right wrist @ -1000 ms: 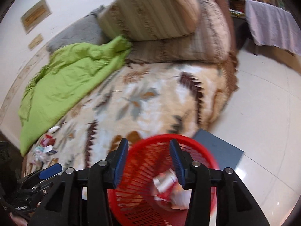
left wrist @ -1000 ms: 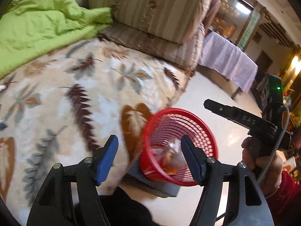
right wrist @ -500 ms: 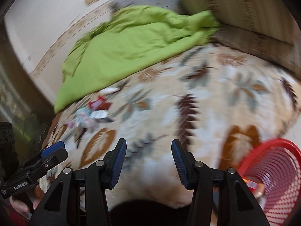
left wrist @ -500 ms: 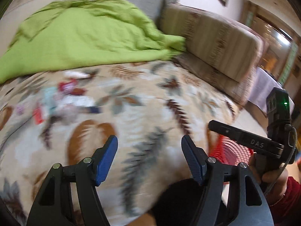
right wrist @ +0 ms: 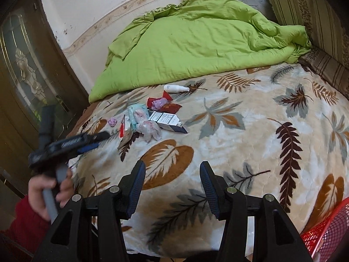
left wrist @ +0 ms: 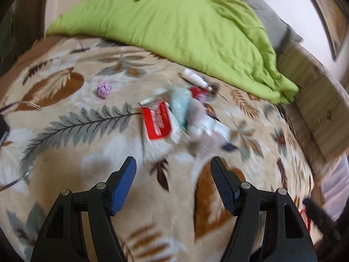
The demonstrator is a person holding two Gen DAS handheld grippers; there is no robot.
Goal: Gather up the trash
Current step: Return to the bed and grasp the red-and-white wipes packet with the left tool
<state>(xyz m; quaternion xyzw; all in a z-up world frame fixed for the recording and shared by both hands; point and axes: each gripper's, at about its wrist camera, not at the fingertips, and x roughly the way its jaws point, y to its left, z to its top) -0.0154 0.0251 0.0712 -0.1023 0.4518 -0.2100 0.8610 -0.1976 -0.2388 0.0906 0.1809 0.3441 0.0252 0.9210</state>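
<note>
A pile of trash lies on the leaf-patterned blanket (left wrist: 72, 128): a red-and-white carton (left wrist: 157, 122), a pale blue wrapper (left wrist: 180, 102), a white bottle (left wrist: 194, 79) and a purple paper ball (left wrist: 104, 90). My left gripper (left wrist: 173, 170) is open just short of the carton, with nothing between its fingers. In the right wrist view the same pile (right wrist: 150, 118) and the white bottle (right wrist: 175, 88) lie far ahead. My right gripper (right wrist: 172, 174) is open and empty above the blanket (right wrist: 240, 131). The red mesh basket (right wrist: 327, 231) shows at the lower right, and the left gripper (right wrist: 91, 140) at the left.
A green quilt (right wrist: 196, 43) is bunched along the far side of the bed. Striped cushions (right wrist: 316, 21) stand at the right. A dark glazed door (right wrist: 26, 76) is at the left. A hand (right wrist: 48, 190) in a red sleeve holds the left gripper. A thin cable (left wrist: 19, 104) lies at the left.
Both views have swung from the red basket and floor leftward across the bed to the trash pile. The left gripper has come close to the pile. Both grippers have stayed open.
</note>
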